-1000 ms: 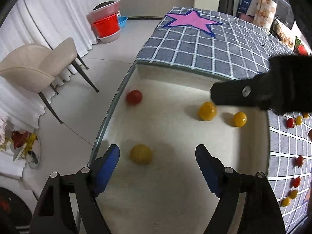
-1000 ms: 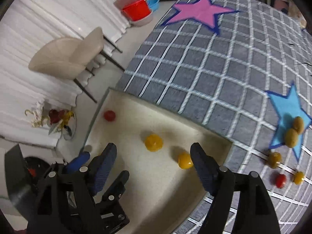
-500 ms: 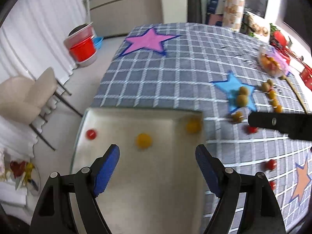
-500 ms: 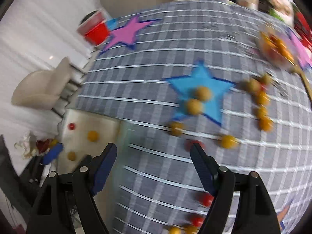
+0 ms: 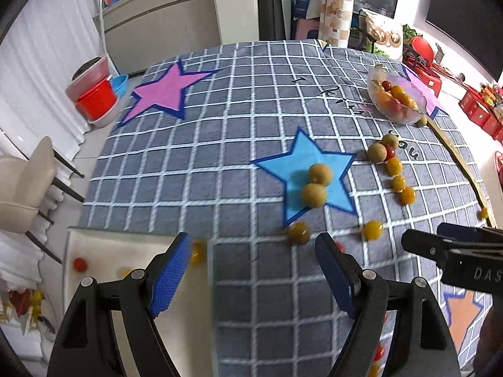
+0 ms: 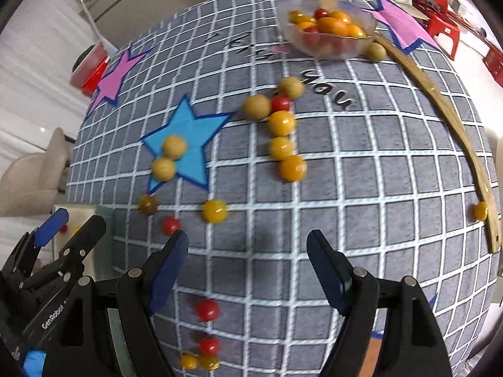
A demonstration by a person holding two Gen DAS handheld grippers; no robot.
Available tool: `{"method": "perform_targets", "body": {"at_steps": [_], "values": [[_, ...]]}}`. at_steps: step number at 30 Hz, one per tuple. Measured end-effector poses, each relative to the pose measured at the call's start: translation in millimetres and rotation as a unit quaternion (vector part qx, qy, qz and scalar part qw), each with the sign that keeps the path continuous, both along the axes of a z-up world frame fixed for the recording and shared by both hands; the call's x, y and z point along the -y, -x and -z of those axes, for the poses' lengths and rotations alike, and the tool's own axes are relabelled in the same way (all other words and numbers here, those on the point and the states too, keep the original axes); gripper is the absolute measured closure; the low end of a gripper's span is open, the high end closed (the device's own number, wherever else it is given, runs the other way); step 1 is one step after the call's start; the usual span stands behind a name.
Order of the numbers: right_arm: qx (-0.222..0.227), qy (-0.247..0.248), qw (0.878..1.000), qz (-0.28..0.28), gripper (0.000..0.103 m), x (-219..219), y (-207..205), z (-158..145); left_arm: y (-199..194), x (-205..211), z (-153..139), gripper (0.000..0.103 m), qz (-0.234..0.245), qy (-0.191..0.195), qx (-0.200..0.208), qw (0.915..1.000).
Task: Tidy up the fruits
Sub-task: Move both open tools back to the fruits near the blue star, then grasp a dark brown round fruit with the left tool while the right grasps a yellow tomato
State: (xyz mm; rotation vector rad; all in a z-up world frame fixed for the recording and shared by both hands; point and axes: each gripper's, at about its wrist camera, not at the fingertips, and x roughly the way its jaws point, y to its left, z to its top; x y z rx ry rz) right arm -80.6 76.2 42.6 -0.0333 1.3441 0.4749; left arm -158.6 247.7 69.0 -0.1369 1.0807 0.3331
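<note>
- Both grippers stand with jaws wide and nothing between the blue pads: the left gripper (image 5: 253,270) hangs over the grey checked tablecloth (image 5: 239,144) at the near edge of the shallow cream tray (image 5: 94,242), and the right gripper (image 6: 248,267) hangs over bare cloth farther right.
- A second ago both were over the tray, above a red and three yellow cherry tomatoes; since then they have swung away from it toward the middle of the table, and neither carries any fruit.
- Of the tray only a corner shows now, with a red cherry tomato (image 5: 79,264) and a small yellow one (image 5: 198,252) lying inside.
- Most fruit is loose on the cloth: two tan round longan-like fruits (image 6: 168,158) touching each other on the light-blue star patch (image 6: 185,144), a line of orange-yellow tomatoes (image 6: 283,144) to its right, and red ones (image 6: 207,310) near the right gripper.
- A clear glass bowl (image 6: 327,48) at the far side holds mixed tomatoes.
- Judging by this, one delivery to the tray is done and both hands are going back for more; the sorting looks far from finished.
</note>
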Motion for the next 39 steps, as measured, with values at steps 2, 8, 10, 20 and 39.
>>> {"method": "perform_targets", "body": {"at_steps": [2, 8, 10, 20, 39], "values": [[0.000, 0.001, 1.000, 0.006, 0.022, 5, -8, 2, -11, 4, 6, 0.022, 0.003, -0.006, -0.004, 1.0000], [0.002, 0.007, 1.000, 0.007, 0.022, 6, -30, 14, -31, 4, 28, 0.022, -0.005, 0.005, -0.025, 0.9997], [0.002, 0.008, 1.000, 0.006, 0.023, 5, -35, 18, -36, 4, 34, 0.022, -0.006, 0.008, -0.032, 0.9994], [0.012, 0.021, 1.000, -0.010, 0.030, -3, -46, 30, -41, 13, 56, 0.022, 0.005, 0.009, -0.055, 0.9984], [0.019, 0.018, 1.000, -0.016, 0.081, 2, -45, 27, -33, 22, 52, 0.079, 0.027, 0.069, -0.041, 0.9964]]}}
